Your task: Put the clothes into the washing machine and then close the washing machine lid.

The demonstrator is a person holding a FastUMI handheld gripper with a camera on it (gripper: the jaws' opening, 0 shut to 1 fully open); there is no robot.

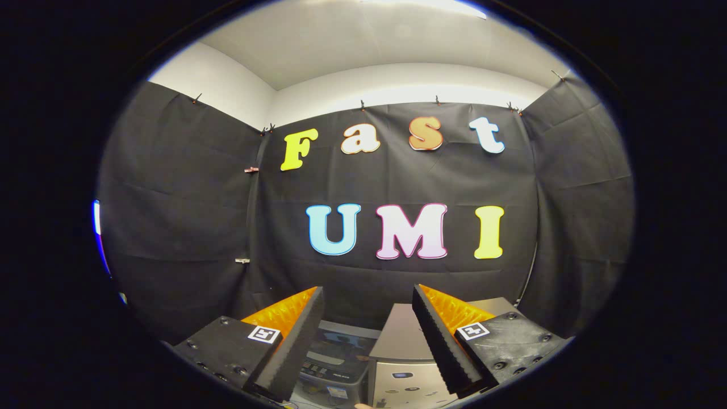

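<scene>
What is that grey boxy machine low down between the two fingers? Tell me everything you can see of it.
The washing machine looks like a small top-loading unit in grey, seemingly plastic, with a darker sloped top panel that has a window or lid area and a control strip along its front. It stands upright below and just beyond the open gripper, whose fingers are apart and hold nothing. A taller silver box stands close at its side. Whether its lid is open cannot be told, and nothing is seen touching it.
</scene>
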